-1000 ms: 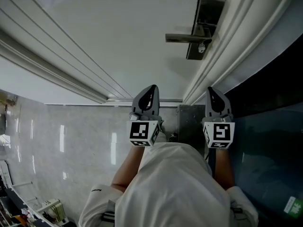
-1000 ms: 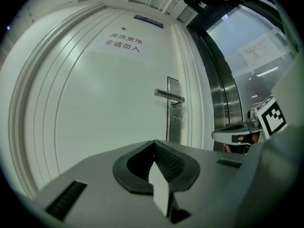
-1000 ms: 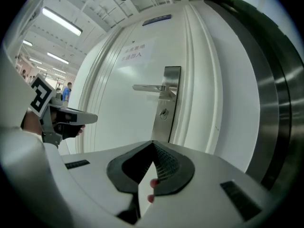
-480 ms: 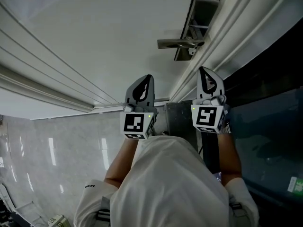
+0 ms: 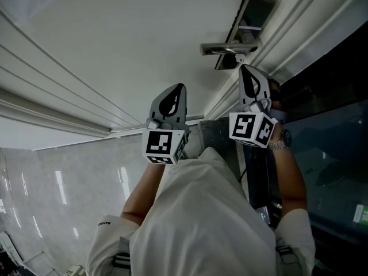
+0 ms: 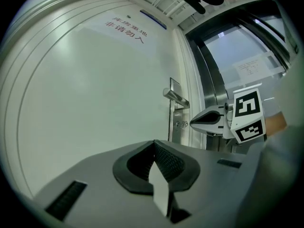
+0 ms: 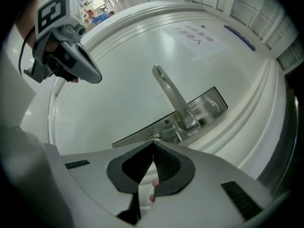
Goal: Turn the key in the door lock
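Well, both my pairs of fingers are pressed together with nothing between them. My right gripper (image 5: 244, 71) points at the steel lock plate (image 7: 209, 106). Its tip is just beside the key (image 6: 181, 124), which sits in that plate below the lever handle (image 7: 170, 95). My left gripper (image 5: 180, 91) hangs farther from the lock plate, facing the bare white door (image 5: 132, 45), well apart from the key.

A glossy pale floor (image 5: 57, 180) lies well apart from a dark glass panel (image 5: 336, 154).
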Action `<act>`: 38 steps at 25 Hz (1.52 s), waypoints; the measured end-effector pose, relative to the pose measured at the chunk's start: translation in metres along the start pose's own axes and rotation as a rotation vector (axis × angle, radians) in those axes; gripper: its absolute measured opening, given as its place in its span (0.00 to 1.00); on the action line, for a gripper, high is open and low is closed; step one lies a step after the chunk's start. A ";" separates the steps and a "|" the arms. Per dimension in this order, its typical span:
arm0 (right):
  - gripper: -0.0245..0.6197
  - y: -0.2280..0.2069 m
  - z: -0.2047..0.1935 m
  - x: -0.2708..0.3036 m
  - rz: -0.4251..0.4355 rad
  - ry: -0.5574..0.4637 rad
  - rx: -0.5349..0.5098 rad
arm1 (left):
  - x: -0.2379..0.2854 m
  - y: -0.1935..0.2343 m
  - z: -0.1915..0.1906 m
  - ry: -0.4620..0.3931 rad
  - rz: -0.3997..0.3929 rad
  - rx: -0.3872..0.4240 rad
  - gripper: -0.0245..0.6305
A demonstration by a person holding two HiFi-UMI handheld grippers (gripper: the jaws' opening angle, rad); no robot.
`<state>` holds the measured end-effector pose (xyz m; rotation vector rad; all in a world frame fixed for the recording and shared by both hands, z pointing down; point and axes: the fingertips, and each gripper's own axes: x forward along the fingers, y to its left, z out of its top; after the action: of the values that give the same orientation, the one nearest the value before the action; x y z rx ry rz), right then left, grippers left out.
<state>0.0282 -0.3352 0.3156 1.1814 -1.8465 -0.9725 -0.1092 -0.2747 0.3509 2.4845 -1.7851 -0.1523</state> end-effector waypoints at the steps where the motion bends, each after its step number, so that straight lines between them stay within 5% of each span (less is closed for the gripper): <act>1: 0.03 0.001 0.001 0.001 0.002 0.009 -0.017 | 0.000 0.001 0.000 0.000 -0.004 0.000 0.05; 9: 0.20 -0.003 -0.003 0.016 -0.001 0.066 -0.122 | 0.002 -0.001 -0.002 0.003 -0.037 -0.002 0.05; 23: 0.21 -0.001 0.001 0.029 -0.044 0.062 -0.220 | 0.006 0.009 -0.001 0.011 -0.018 -0.005 0.05; 38: 0.21 -0.002 0.000 0.031 -0.078 0.080 -0.151 | -0.008 0.003 -0.013 0.033 0.000 -0.023 0.05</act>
<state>0.0191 -0.3643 0.3192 1.1904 -1.6444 -1.0728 -0.1127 -0.2679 0.3641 2.4563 -1.7606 -0.1301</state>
